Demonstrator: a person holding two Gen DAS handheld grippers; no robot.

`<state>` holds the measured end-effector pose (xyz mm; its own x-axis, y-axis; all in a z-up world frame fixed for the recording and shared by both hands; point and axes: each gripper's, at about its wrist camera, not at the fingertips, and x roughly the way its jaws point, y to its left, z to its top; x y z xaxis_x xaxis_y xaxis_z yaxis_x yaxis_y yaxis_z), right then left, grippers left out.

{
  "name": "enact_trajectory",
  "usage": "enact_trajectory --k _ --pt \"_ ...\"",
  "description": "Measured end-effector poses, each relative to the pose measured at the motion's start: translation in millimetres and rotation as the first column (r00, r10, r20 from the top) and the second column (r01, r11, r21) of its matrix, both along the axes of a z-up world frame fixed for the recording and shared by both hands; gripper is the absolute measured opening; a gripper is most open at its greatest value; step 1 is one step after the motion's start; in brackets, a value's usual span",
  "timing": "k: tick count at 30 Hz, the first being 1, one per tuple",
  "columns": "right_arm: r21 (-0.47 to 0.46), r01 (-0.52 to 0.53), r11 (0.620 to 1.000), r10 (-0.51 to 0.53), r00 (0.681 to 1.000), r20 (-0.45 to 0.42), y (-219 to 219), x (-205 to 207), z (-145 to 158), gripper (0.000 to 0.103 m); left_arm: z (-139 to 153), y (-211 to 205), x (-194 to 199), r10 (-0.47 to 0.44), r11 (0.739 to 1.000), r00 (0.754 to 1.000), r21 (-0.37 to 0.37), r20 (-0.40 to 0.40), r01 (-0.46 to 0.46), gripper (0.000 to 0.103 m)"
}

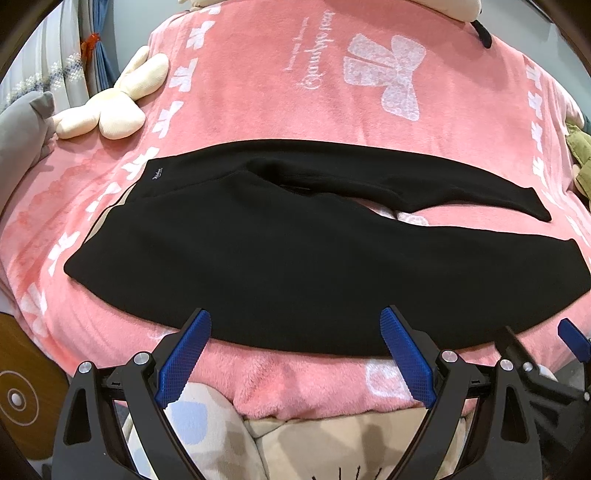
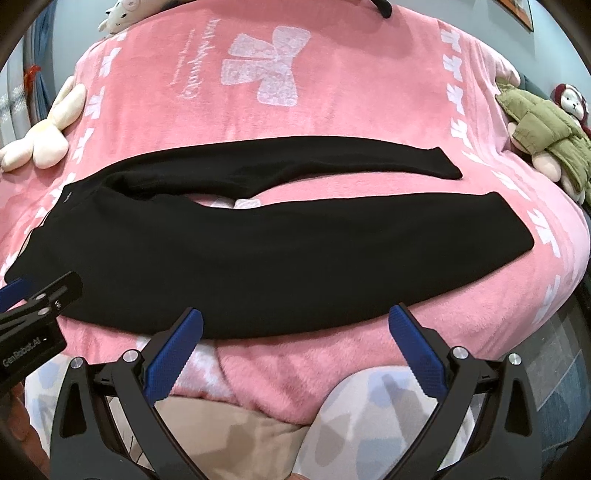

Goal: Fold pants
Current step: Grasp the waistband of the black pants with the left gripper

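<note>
- 1 pair of black pants lies flat across the middle of the frame on 1 pink blanket. 2 legs, w/ a gap between them toward the right.
- Left gripper: wide apart, holding nothing, tips at the pants' near edge.
- Right gripper: also wide apart, nothing in it, tips at the near edge too.
- 1 cream plush toy upper left.
- 1 doll in a green coat far right in the right wrist view.

Pink plush blanket covers the bed; curtains at left, grey wall behind
</note>
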<state>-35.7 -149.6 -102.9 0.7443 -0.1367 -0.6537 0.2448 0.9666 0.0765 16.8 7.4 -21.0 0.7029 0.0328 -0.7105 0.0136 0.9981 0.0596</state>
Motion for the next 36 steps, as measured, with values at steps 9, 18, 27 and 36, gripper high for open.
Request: enact_trajectory --k 9,18,27,36 --pt "0.051 0.005 0.999 -0.007 0.999 0.036 -91 50 15 0.098 16 53 62 -0.004 0.993 1.000 -0.115 -0.013 0.002 0.091" --pt "-0.067 0.074 0.995 -0.072 0.997 0.033 -235 146 32 0.098 30 171 213 0.154 0.986 0.988 -0.070 -0.007 -0.154 0.091" --pt "0.040 0.106 0.994 -0.102 0.990 -0.100 -326 269 4 0.098 -11 296 364 0.376 0.901 0.905 -0.150 -0.196 -0.407 0.091" --pt "0.013 0.105 0.994 -0.102 0.981 -0.163 -335 313 -17 0.061 -37 307 407 0.408 0.898 0.890 -0.085 -0.202 -0.431 0.089"
